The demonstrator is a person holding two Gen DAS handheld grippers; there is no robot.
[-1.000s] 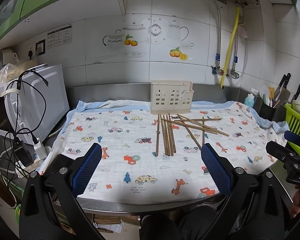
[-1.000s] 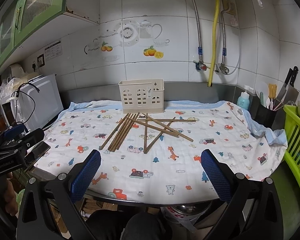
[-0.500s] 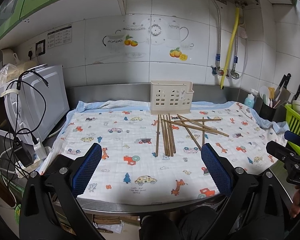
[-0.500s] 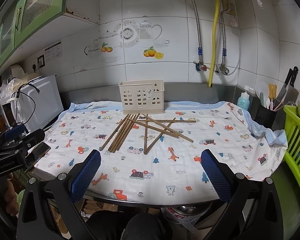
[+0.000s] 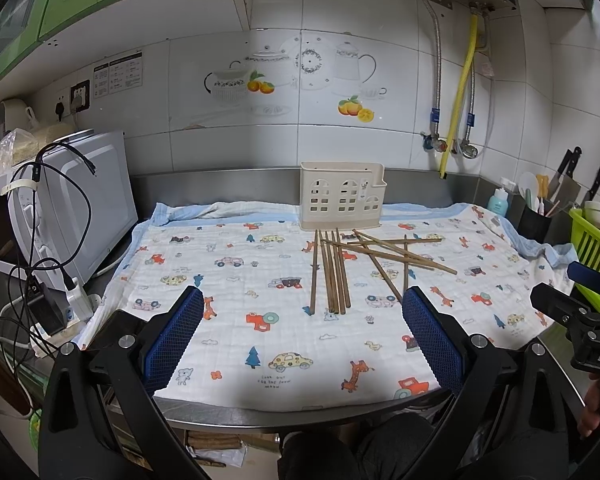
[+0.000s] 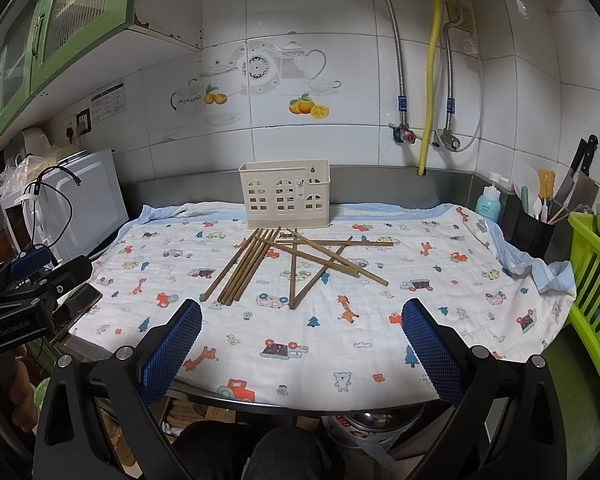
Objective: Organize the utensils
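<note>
Nothing has moved since the earlier frames. The left gripper [image 5: 302,336] and right gripper [image 6: 300,336] hover at the counter's near edge, fingers spread, holding nothing. The chopsticks [image 6: 288,264] lie scattered and crossed on the patterned cloth [image 6: 340,344], just before the empty cream holder [image 6: 285,193]. Recommended: take an uncrossed stick from the parallel group first, gripping mid-length.

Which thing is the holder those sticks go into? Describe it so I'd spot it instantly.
Look at the cartoon-printed cloth covering the counter. At its far edge, against the steel backsplash, stands a cream plastic utensil holder. Its arched window-shaped cutouts set it apart from the wooden chopsticks scattered before it.
</note>
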